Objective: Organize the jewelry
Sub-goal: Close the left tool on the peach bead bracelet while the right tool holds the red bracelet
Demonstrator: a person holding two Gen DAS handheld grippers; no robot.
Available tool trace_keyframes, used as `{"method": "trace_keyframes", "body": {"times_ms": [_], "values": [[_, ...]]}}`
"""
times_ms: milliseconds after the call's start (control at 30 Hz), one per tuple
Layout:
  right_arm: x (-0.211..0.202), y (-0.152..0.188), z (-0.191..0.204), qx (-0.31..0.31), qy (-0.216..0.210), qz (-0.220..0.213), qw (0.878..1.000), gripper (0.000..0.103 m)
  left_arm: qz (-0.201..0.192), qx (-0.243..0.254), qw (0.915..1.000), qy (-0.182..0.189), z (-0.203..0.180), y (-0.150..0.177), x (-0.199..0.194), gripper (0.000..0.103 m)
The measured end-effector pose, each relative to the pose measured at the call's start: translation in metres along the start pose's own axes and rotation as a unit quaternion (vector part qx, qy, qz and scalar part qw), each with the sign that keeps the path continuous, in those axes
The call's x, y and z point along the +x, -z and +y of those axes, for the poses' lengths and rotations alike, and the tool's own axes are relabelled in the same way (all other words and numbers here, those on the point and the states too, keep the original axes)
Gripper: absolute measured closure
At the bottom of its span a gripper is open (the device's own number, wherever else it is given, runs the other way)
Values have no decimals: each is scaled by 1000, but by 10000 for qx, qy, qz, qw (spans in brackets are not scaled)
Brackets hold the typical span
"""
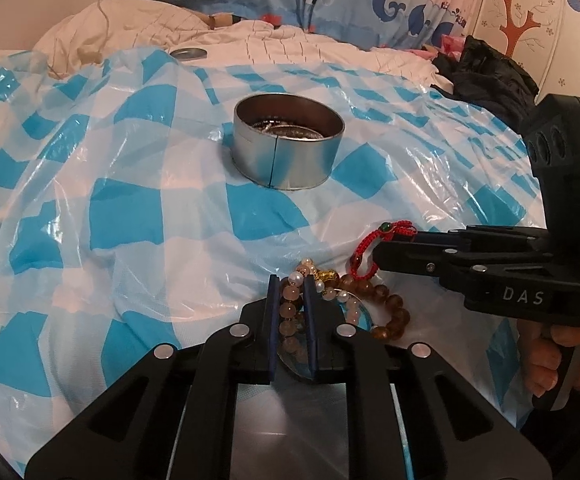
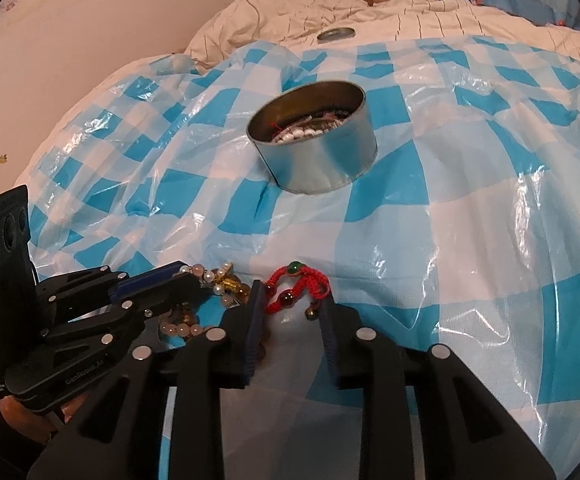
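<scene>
Tin [image 1: 288, 148] already part-filled. Left claw [image 1: 293, 312] pinching pink bead bracelet [image 1: 290, 300]; right claw [image 2: 291, 312] slightly spread around red cord bracelet [image 2: 295, 286]. Brown beads [image 1: 393, 316] still on bed.

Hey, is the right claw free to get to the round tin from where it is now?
Probably yes: only bare checkered plastic sheet lies between the right claw and the open round tin. The red cord bracelet sits between its fingers.
</scene>
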State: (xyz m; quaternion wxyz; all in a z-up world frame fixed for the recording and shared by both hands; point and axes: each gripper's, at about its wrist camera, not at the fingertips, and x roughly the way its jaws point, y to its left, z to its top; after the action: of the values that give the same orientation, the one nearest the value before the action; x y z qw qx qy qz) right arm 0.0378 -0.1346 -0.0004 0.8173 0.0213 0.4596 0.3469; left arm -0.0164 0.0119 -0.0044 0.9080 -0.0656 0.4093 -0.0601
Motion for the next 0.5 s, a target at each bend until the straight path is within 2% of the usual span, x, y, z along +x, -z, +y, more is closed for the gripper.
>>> {"method": "trace_keyframes", "body": {"times_ms": [233,367,500], "values": [[-7,-2,1,-39,8,-180,9998,87,37,51,9999,-112,-1,2,4,93],[0,-1,-2,58,-1,3,10000,85,63,82,9999,-121,-2,2,6,92],[1,0,0,39,-2,12,10000,84,115,93,9998,-135,-3,3,8,91]]}}
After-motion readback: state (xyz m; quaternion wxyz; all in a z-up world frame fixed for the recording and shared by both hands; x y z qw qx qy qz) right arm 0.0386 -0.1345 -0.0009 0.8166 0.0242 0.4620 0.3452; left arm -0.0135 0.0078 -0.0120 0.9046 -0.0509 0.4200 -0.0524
